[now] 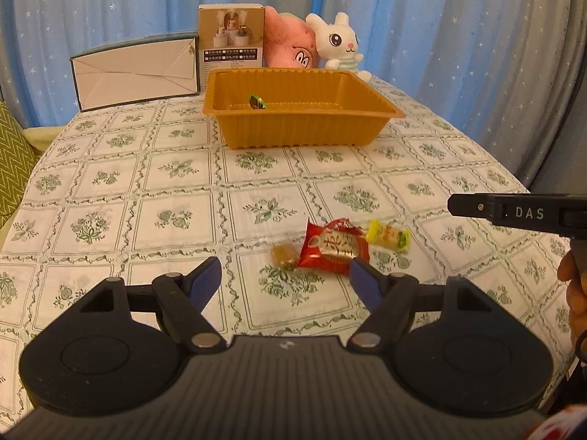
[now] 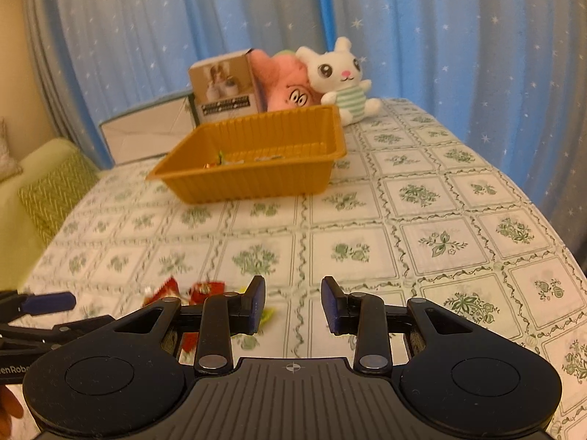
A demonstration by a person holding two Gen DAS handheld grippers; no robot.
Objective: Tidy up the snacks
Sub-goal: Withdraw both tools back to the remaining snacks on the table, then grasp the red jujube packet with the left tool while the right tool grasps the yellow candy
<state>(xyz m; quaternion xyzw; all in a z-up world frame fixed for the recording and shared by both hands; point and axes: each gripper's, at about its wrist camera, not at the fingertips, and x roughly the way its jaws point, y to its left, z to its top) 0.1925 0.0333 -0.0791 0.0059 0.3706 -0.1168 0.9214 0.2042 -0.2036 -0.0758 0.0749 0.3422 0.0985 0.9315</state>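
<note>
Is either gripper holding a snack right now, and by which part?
Neither. The left gripper and right gripper are both open and empty.

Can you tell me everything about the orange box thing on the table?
The orange tray is a rectangular tub that looks like thin plastic, with ribbed walls and a flat rim that flares outward. It sits upright on the flowered tablecloth, in front of the plush toys. A small green-wrapped sweet lies inside. Neither gripper touches it.

Three wrapped snacks [image 1: 335,244] lie loose, one tray [image 1: 293,132] (holding perhaps two), two plush toys [image 1: 339,42].
</note>
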